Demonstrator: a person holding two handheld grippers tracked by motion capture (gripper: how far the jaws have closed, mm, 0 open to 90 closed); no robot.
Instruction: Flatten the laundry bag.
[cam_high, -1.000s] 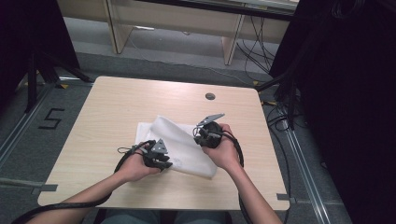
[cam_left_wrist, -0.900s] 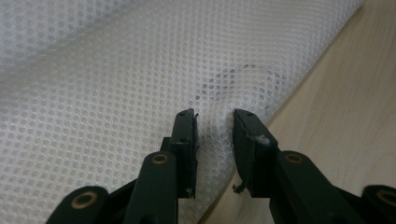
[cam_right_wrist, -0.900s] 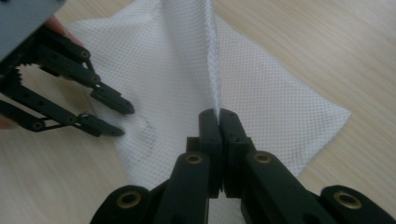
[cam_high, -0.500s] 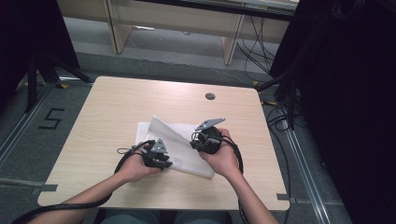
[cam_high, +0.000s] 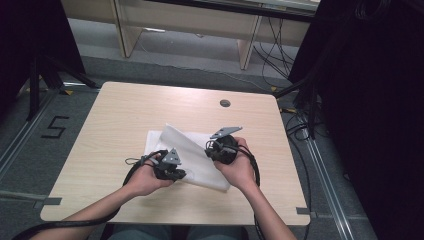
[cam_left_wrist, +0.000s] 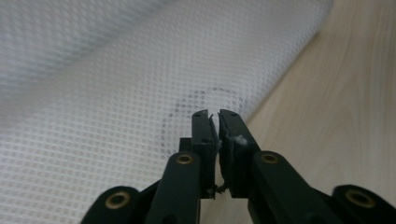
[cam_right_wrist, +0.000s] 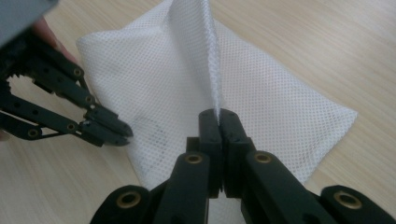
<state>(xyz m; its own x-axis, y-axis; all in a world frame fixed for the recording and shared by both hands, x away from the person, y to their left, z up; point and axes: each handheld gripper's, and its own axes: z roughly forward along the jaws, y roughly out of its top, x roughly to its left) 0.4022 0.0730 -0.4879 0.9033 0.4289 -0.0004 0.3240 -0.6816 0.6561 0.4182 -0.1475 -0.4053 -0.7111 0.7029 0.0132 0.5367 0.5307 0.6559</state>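
High view: white mesh bag (cam_high: 192, 160) lying flat on the near middle of the pale wooden worktop (cam_high: 125, 120), one layer pulled up into a raised fold toward the far side. Left gripper (cam_high: 176, 172) held low at the bag's near left edge, right gripper (cam_high: 212, 150) held above the bag's right half, both hands coming in from the bottom edge, cables trailing back along the forearms. Dark round grommet (cam_high: 225, 103) set into the worktop well beyond the bag. Left gripper view: fingers (cam_left_wrist: 205, 133) having just been closing, now nearly together with a thin sliver of white mesh caught in the narrow gap between them, tips resting over the bag close to its edge, bare worktop just beside; faint dark ring visible through the mesh right at the tips. Right gripper view: fingers (cam_right_wrist: 210, 128) clamped tight on a ridge of mesh, fabric rising straight up from the tips as a taut pleat, rest of the bag spread flat beneath; left gripper seen at the left of that view, tips touching the bag's edge.
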